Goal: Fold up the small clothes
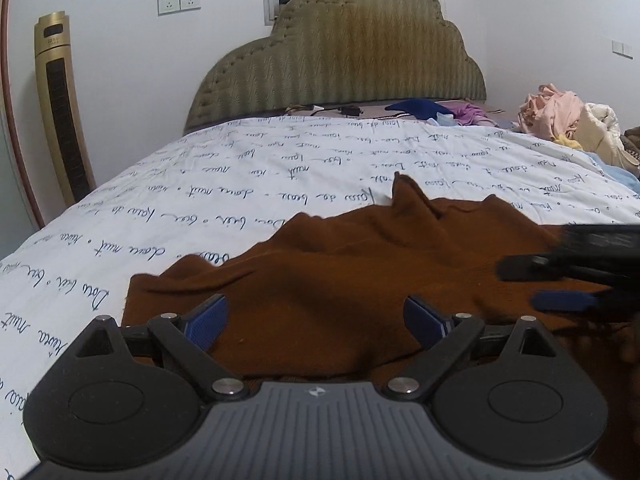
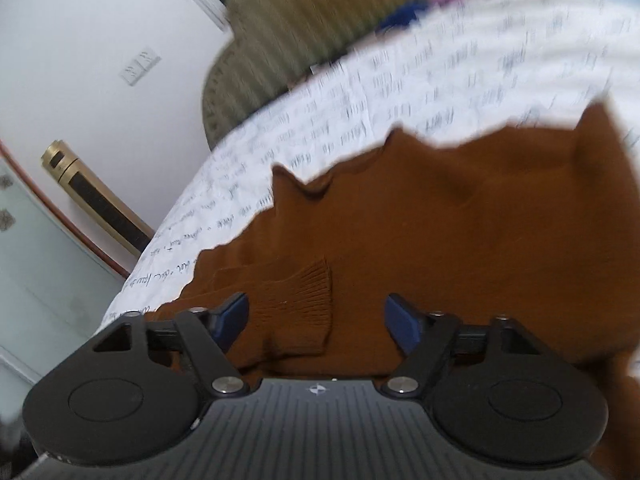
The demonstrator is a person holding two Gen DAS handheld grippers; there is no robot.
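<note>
A brown knit garment (image 1: 340, 272) lies rumpled on the white bedspread with blue script (image 1: 240, 168). My left gripper (image 1: 316, 318) is open just above its near edge, holding nothing. My right gripper shows blurred at the right of the left wrist view (image 1: 560, 284), over the garment's right part. In the right wrist view the right gripper (image 2: 316, 320) is open above the garment (image 2: 460, 220), with a ribbed cuff (image 2: 304, 304) lying between its jaws. That view is tilted and motion-blurred.
An upholstered headboard (image 1: 340, 48) stands at the far end. A heap of clothes (image 1: 560, 116) and a blue item (image 1: 416, 108) lie at the far right of the bed. A gold tower fan (image 1: 60, 108) stands at the left by the wall.
</note>
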